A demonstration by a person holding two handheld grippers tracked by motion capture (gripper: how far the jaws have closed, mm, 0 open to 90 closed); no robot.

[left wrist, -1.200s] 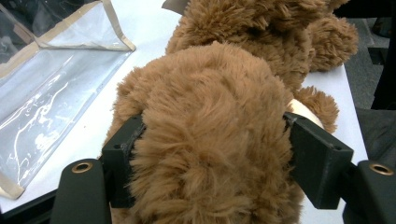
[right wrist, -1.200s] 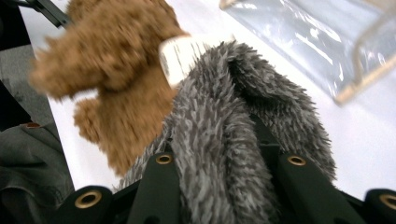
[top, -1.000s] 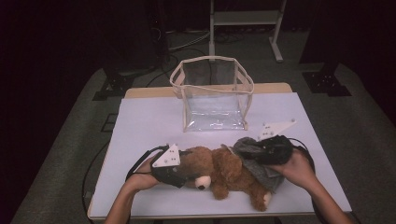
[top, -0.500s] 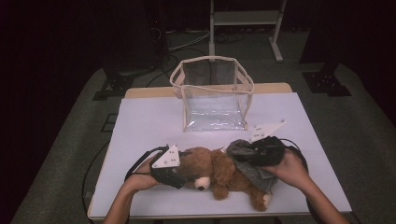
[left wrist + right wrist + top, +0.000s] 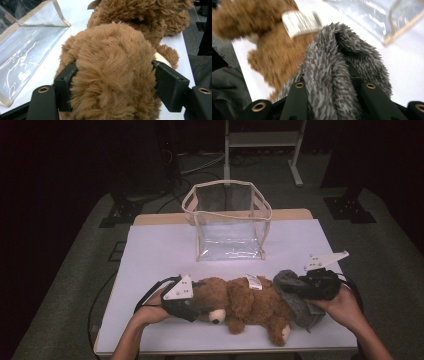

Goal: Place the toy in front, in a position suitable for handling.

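A brown teddy bear (image 5: 245,302) lies along the front of the white table (image 5: 160,250), head to the left. My left gripper (image 5: 192,307) is shut on the bear's head (image 5: 112,75), one jaw pressed into the fur on each side. A grey fuzzy garment (image 5: 300,307) covers the bear's right end. My right gripper (image 5: 295,290) is shut on a fold of this grey garment (image 5: 332,75), which bunches between its jaws. A white label (image 5: 300,21) sticks out of the bear's back.
A clear plastic bag with beige trim (image 5: 227,222) stands open at the back middle of the table, behind the bear. It lies close by in the left gripper view (image 5: 27,50). The table's front edge runs just below the bear.
My right gripper has moved to the right with the grey garment, drawing it off along the bear's body. The left gripper and the bear's head have stayed put.
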